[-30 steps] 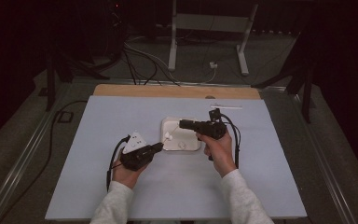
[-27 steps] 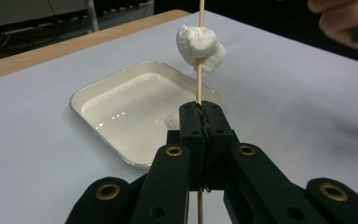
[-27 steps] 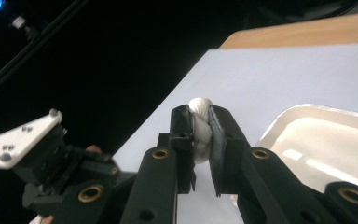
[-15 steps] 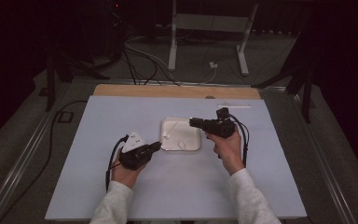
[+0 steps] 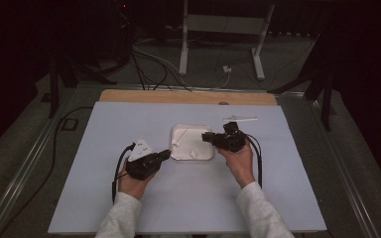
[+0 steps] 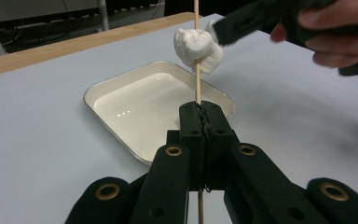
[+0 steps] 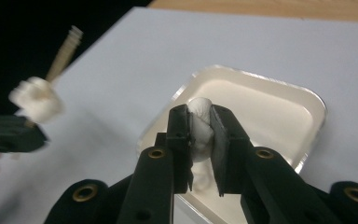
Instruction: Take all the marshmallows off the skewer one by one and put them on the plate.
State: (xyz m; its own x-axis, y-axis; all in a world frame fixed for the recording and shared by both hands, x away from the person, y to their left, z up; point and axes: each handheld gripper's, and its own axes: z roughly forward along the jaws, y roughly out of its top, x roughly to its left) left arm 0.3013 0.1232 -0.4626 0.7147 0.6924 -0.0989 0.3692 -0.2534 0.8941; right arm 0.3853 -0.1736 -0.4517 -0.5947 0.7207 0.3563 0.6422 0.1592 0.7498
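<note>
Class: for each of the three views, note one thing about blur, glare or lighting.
High view: dark surroundings, lit table. Left gripper view: sharp skewer, glare spots in the tray. Right gripper view: the skewered marshmallow at left is blurred.

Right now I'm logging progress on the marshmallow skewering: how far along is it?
Done: one marshmallow sits on the wooden skewer, which the left gripper clamps upright. In hand: the right gripper squeezes a second marshmallow over the white tray. Left: threading that one on.
</note>
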